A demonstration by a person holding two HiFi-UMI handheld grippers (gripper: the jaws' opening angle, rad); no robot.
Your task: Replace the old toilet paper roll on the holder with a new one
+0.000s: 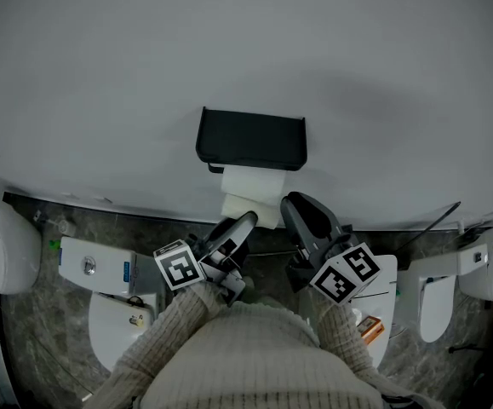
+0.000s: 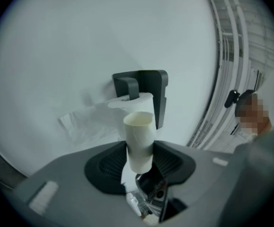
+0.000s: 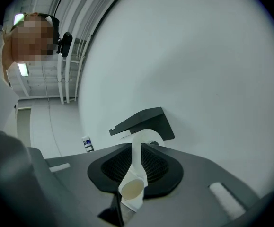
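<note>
Left gripper [image 2: 140,159] clamps the tube [image 2: 139,129]; right gripper [image 3: 137,163] pinches the paper tail [image 3: 137,148] hanging from the holder [image 1: 250,139].

Dim, flat grey light; fisheye corners black; near foreground soft, holder [image 2: 151,84] sharp.

The holder's [image 1: 250,139] lid hides the roll's [image 1: 253,183] top. The tube's [image 2: 139,136] near end is sunk out of sight between the left gripper's [image 1: 242,228] jaws, and the paper [image 3: 137,150] vanishes between the right gripper's [image 1: 295,208] jaws. A white fixture [image 1: 3,245] at left is cut by the edge.
</note>
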